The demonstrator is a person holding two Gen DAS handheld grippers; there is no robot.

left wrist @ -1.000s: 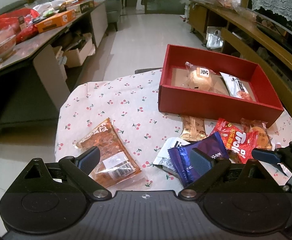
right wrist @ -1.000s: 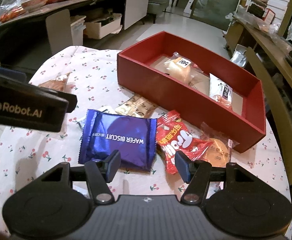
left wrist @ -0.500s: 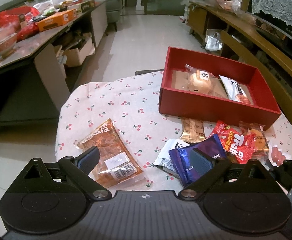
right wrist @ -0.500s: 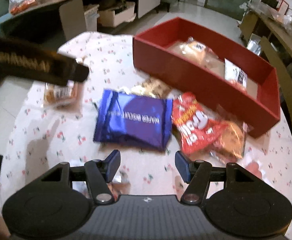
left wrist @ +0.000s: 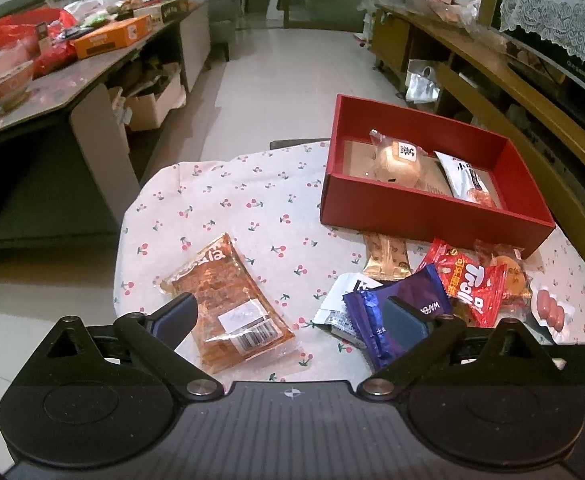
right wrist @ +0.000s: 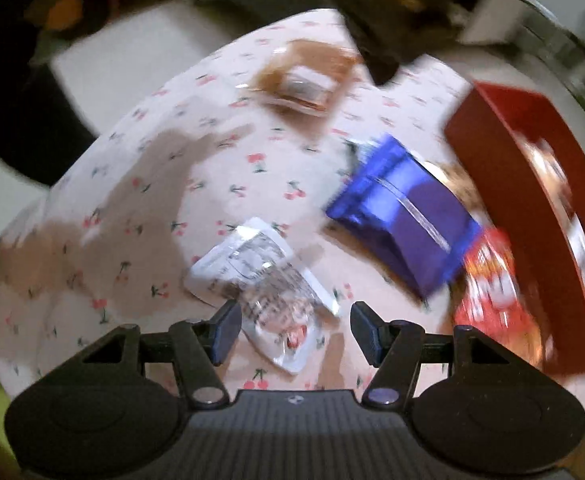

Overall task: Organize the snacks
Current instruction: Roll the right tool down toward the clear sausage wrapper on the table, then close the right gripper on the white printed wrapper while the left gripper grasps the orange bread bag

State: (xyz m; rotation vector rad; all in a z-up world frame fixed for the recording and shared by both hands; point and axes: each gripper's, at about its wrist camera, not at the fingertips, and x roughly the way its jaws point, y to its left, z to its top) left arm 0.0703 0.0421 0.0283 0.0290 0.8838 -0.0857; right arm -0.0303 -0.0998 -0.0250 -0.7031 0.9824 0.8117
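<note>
You've got a round table (left wrist: 228,200) in a cherry-print cloth. The red box (left wrist: 412,208) sits on it; snack packets (left wrist: 396,312) piled just in front, an orange packet (left wrist: 228,300) further left.

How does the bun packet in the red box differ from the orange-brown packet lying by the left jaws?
The bun packet lies inside the red box; the orange-brown packet lies out on the cherry-print cloth. The bun packet is puffy, holding one round pale bun; the orange-brown packet is flat and rectangular. The bun packet carries a small black-and-white label; the orange-brown one has a white barcode sticker. Both are clear-wrapped and neither is gripped.
</note>
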